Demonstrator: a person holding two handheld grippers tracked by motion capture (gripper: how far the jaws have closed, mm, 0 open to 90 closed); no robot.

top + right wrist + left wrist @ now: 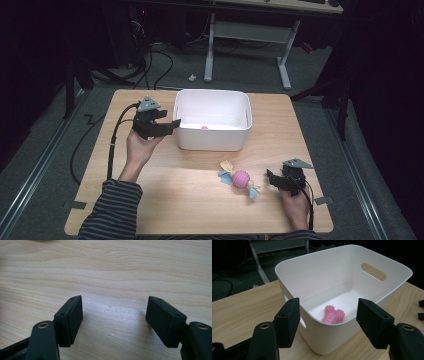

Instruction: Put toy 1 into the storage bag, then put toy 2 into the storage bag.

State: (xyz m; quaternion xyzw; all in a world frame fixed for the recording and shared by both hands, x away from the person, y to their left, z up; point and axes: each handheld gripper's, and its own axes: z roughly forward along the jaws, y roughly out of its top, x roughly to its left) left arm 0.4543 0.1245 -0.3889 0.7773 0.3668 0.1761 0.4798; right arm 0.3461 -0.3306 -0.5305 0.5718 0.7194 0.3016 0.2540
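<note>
Your wooden table (165, 190) stood in a dark room: one white bin (212, 102), two pink toys, both grippers (172, 125) (269, 178) spread, pinching nothing.

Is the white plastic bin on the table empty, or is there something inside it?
Not empty. The white plastic bin holds one pink spiky heart-shaped toy, lying on its floor.

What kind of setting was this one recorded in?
Probably a lab or workshop set up for recording. A small wooden table stands on grey carpet, loose cables trail across the floor, and a height-adjustable desk frame stands behind, with dark surroundings.
</note>
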